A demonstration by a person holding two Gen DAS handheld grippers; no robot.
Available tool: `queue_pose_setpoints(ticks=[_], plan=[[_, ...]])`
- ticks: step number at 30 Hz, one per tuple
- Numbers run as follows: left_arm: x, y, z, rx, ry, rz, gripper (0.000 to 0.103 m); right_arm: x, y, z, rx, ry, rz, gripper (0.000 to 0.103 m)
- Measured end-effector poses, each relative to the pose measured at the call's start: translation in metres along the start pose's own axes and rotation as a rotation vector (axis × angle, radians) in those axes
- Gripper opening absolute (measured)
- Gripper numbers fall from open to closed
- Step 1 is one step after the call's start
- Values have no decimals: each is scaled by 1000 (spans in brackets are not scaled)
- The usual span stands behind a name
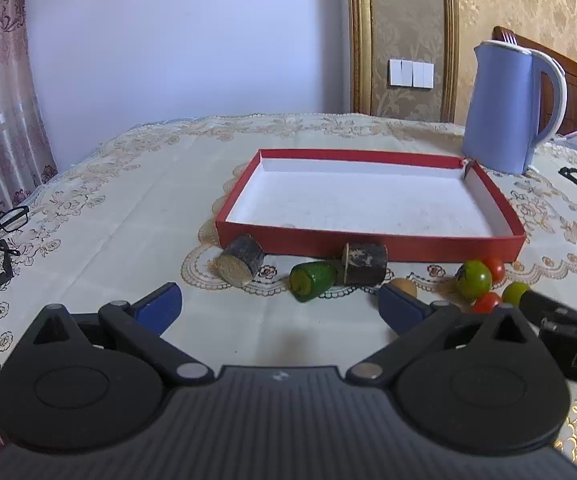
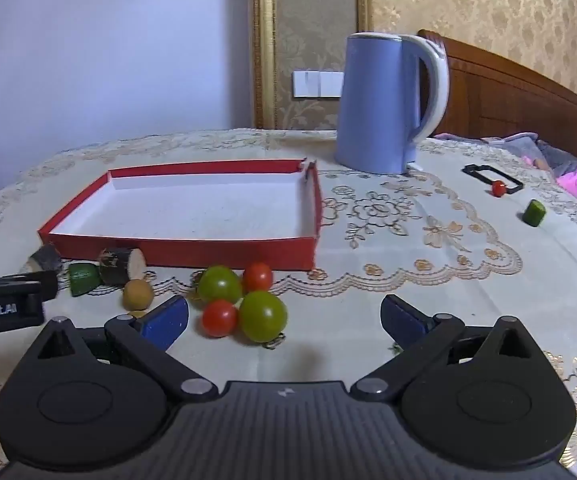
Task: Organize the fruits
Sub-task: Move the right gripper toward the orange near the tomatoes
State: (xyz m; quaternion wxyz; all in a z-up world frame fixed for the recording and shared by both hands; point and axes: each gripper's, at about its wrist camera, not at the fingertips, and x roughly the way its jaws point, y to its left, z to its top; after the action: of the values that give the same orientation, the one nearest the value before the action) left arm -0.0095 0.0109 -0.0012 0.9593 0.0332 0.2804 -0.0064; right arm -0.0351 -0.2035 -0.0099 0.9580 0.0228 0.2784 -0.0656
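**Fruit lined up outside the red tray, both grippers wide open**

Lace-patterned cloth covers the table point(image 2: 428, 280), with a blue kettle point(image 2: 384, 104) standing at the back and a wooden headboard behind it. Front and centre lies the red tray point(image 1: 368, 245), its white floor bare, and all the fruit sits on the cloth just outside its near wall. Over on the left, two dark bark-covered cylinders point(image 1: 240, 261) lie on their sides with a green cucumber piece point(image 1: 312, 280) between them, touching the right-hand one. Beside them sits a small brown round fruit point(image 2: 138, 293). Then the cluster: two green tomatoes point(image 2: 263, 315) and two red cherry tomatoes point(image 2: 219, 317), packed together. The left gripper point(image 1: 280, 306) hovers low, jaws spread, holding nothing. The right gripper point(image 2: 284, 316) is also spread apart, with the tomato cluster just ahead of its left finger. Far right, another cucumber piece point(image 2: 534, 213) and a lone red tomato point(image 2: 498, 188) sit well apart from the rest.
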Motion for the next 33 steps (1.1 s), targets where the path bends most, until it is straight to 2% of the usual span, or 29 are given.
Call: queue_pose_setpoints(ticks=[4, 7, 12, 16, 24, 33], plan=[[4, 0, -3, 4, 20, 2, 103, -1, -3, -1, 7, -15, -33, 103], [5, 2, -5, -7, 22, -10, 103, -2, -5, -2, 7, -18, -23, 103], [7, -1, -7, 13, 3, 4, 103, -2, -6, -3, 8, -27, -33, 103], [10, -4, -8, 28, 22, -15, 103, -4, -11, -2, 19, -46, -20, 103], [14, -8, -9, 59, 40, -6, 103, -7, -10, -1, 0, -63, 10, 103], [22, -4, -13, 51, 74, -2, 103, -14, -11, -4, 10, -57, 39, 103]])
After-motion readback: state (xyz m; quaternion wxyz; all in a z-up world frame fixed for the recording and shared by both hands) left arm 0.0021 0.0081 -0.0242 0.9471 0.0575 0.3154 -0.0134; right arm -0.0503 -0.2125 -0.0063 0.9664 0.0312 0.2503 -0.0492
